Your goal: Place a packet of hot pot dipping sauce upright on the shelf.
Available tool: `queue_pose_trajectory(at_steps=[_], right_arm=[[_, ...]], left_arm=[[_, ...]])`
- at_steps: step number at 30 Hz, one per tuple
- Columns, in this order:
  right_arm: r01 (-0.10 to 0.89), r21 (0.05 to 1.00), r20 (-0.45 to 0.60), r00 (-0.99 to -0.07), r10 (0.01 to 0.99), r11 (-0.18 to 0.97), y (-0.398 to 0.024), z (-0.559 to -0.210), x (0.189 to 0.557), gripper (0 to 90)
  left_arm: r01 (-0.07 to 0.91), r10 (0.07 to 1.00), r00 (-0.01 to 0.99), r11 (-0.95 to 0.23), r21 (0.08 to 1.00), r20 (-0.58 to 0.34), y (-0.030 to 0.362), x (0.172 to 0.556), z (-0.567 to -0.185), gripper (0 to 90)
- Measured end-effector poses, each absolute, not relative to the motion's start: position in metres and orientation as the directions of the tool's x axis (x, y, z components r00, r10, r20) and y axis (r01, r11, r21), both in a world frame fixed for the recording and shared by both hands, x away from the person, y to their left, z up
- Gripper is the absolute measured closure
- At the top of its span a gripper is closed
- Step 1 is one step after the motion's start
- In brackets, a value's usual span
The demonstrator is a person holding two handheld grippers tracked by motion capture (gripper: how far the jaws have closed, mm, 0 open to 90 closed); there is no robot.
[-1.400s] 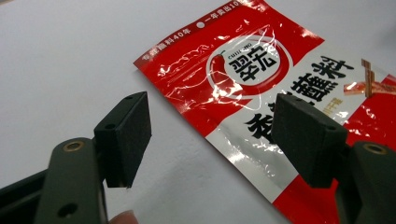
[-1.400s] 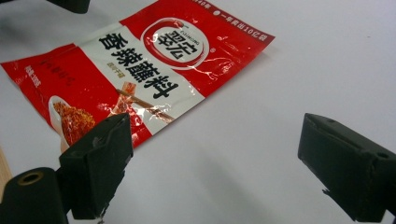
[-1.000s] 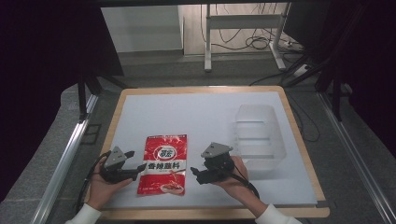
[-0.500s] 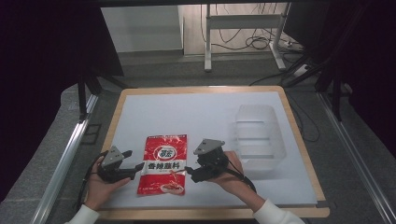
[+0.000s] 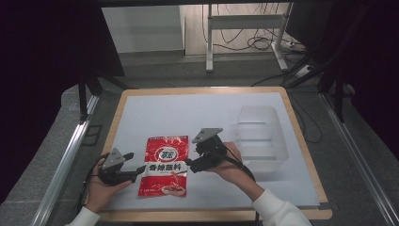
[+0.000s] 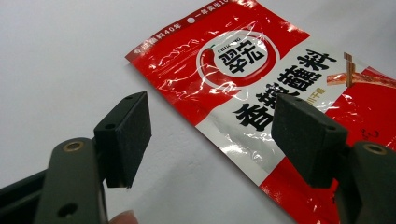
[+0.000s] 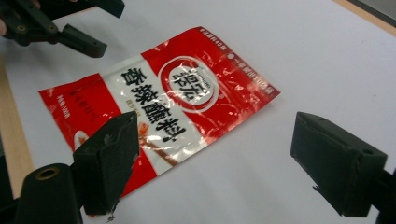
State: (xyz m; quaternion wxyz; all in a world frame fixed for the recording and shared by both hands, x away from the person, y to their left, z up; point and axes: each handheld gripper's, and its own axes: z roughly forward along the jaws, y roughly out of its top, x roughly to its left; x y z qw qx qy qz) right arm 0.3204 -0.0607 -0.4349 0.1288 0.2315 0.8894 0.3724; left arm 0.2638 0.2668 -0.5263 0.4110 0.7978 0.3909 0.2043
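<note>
Red sauce pouch (image 5: 164,165) lay flat on the white table (image 5: 188,117), about 6 o'clock. Left gripper (image 5: 139,170) at its 9, right gripper (image 5: 190,165) at its 3, both jaws wide, nothing held. Clear tub (image 5: 261,136) at 3 sat empty. Looked like pre-grasp; lift and placement all remained.

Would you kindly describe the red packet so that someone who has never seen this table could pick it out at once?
Start at the white table with its wooden rim and look to the near edge. There the red packet lies flat between the left gripper and the right gripper, both open. Its glossy red foil with a white band of black characters sets it apart from the clear plastic container to its right.
</note>
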Motion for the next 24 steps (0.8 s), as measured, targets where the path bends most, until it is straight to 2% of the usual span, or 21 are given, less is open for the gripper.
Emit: queue_pose_trajectory(at_steps=[20, 24], right_arm=[[0.357, 0.674, -0.020, -0.867, 0.498, 0.647, -0.045, -0.430, 0.365, 14.5], [0.340, 0.663, -0.024, -0.881, 0.473, 0.667, -0.038, -0.432, 0.377, 17.7]], left_arm=[[0.464, 0.793, 0.609, -0.358, 0.810, 0.002, 0.267, 0.262, -0.526, 28.3], [0.465, 0.795, 0.606, -0.354, 0.811, 0.000, 0.268, 0.261, -0.525, 28.3]])
